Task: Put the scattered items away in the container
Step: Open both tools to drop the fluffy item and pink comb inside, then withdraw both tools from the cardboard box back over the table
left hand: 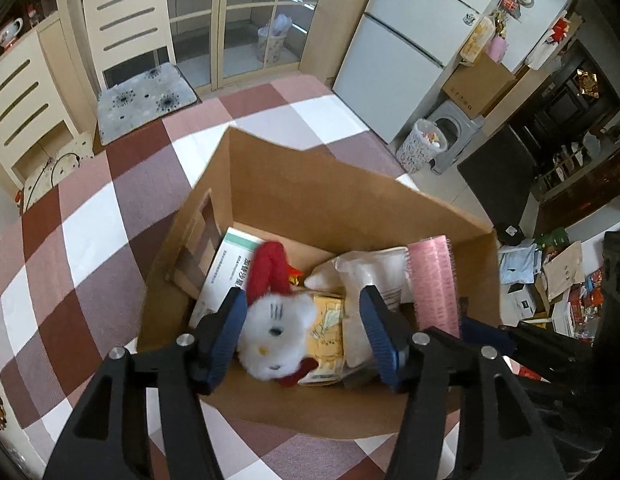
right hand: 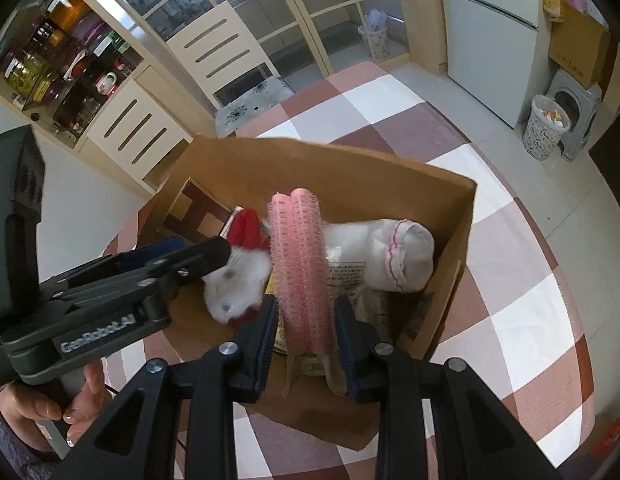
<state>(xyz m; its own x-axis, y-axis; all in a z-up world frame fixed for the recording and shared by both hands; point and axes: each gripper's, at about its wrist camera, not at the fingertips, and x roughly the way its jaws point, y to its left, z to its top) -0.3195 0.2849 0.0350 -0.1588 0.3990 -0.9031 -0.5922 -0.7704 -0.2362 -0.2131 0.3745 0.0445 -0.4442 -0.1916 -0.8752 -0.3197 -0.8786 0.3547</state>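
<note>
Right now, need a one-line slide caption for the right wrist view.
Right gripper holds pink hair rollers over the cardboard box; left gripper beside a white plush toy.

1. Counter (left hand: 90, 248): covered with a checked cloth of brown, mauve and white squares.
2. Cardboard box (left hand: 349, 200) stands directly on the counter, open-topped, toward its right edge.
3. Far counter edge: chair cushions just beyond.
</note>
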